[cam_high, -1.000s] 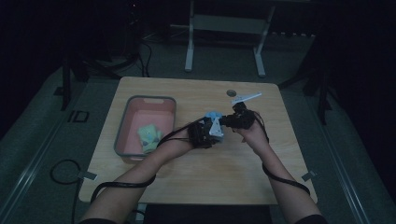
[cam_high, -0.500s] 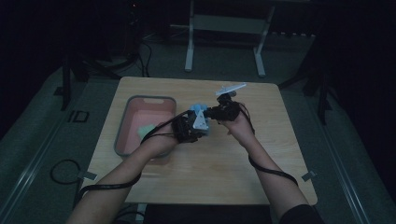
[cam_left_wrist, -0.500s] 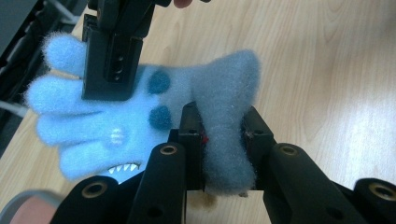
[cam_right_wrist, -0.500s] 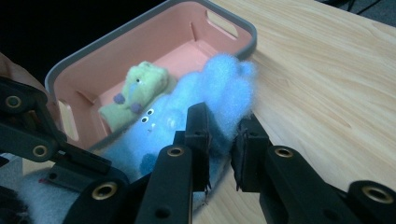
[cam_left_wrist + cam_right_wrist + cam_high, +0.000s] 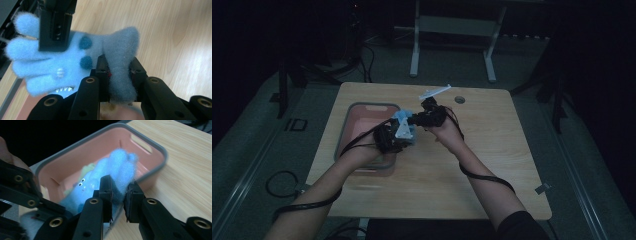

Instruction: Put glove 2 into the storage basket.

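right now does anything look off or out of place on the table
Nothing looks spilled or damaged. The blue fuzzy glove is clamped between the left gripper and the right gripper, beside the pink bin. A pale strip lies askew near the table's far edge.

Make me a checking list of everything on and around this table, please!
Surface: light wooden table, with a small round hole near its far edge.
Job's things: fluffy light-blue glove with dark-blue spots, held up between both grippers beside the pink plastic bin with grey rim; something green lies inside the bin.
Clutter: white flat strip near the far edge.
Grippers: left hand-held gripper shut on the glove's cuff end; right hand-held gripper shut on its finger end.
Cables: black cable trails along each forearm.
Surroundings: dark room, grey floor, metal stand behind the table.
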Available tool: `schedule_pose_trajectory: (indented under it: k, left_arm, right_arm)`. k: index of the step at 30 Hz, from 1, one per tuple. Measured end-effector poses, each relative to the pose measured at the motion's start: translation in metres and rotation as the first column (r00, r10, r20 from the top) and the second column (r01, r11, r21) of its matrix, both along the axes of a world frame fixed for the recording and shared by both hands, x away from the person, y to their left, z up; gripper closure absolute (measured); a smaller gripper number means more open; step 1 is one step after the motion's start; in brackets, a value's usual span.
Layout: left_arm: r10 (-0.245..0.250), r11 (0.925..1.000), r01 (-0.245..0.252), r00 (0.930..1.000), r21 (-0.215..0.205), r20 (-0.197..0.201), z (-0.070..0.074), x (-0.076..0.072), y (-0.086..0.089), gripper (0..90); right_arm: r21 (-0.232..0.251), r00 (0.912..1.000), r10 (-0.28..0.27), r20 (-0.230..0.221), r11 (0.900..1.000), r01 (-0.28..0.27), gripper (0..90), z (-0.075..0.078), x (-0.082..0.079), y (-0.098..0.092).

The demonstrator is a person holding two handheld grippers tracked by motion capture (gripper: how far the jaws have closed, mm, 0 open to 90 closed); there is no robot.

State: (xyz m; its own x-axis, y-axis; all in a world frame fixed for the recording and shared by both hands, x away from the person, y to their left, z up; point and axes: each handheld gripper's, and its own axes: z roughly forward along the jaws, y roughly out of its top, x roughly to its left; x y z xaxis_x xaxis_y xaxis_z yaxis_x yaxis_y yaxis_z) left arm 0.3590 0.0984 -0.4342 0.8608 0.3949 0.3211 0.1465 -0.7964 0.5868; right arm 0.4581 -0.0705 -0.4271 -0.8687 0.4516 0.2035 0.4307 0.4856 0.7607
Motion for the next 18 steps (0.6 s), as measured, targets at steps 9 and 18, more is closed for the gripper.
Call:
schedule_pose_trajectory:
  k: [9, 18]
  left_arm:
    - [0.058, 0.9981, -0.058, 0.9981, 0.018, -0.020, -0.011, -0.006, 0.040, 75.5]
    - [0.102, 0.9947, -0.102, 0.9934, 0.011, -0.051, -0.027, -0.009, 0.073, 75.4]
  right_arm:
    - [-0.006, 0.9984, 0.054, -0.018, 0.999, -0.054, 78.8, -0.010, 0.001, 0.049]
    - [-0.015, 0.9949, 0.087, -0.052, 0.996, -0.088, 78.8, -0.024, 0.003, 0.088]
